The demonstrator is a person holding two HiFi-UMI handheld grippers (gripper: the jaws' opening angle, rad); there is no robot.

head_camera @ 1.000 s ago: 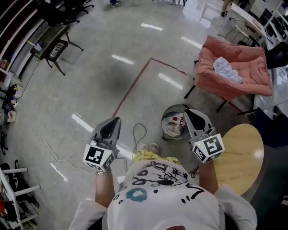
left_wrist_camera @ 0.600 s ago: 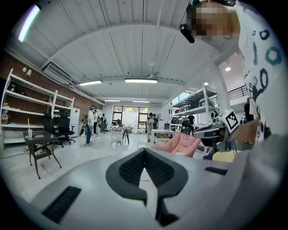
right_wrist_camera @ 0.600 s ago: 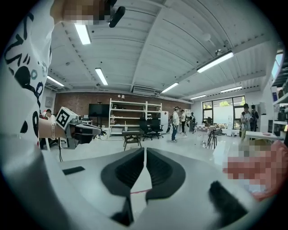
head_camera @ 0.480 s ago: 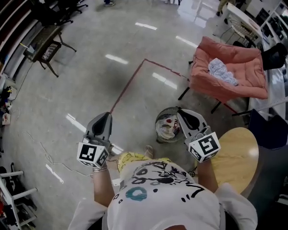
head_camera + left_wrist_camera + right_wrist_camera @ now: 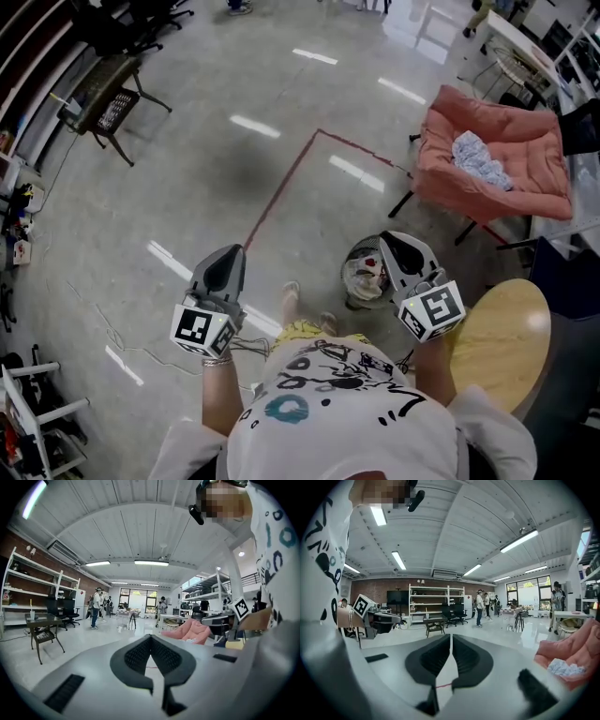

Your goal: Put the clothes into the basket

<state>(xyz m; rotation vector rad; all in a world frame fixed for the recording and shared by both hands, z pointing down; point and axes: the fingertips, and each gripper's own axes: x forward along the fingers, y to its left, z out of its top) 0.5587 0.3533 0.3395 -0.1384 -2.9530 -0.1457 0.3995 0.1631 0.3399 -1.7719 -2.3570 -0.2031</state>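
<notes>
While the person stands on the grey floor (image 5: 187,197), both tools are held out about level in front of the body, well apart from each other. The left tool (image 5: 240,251) has its jaws pressed together at the tips, with nothing between them. The right tool (image 5: 386,238) is closed too, with only a thin slit showing between its ribbed pads (image 5: 466,656), and it grips nothing. The clothes (image 5: 481,159), a crumpled pale patterned bundle, lie on the seat of a pink chair (image 5: 450,178) at the far right, well apart from both tools. In the right gripper view the same bundle shows low at the right edge. The basket (image 5: 349,267), dark and made of wire, stands on the floor nearer than the chair and just ahead of the person's feet. It holds something crumpled and white with a red patch. In the head view the right tool overlaps the basket's right side. A round wooden table (image 5: 502,333) stands at the near right, beside the right arm. A red line (image 5: 281,183) runs across the floor toward the chair. At the far left stands a small dark table (image 5: 103,89). Other people stand far off near the windows.
</notes>
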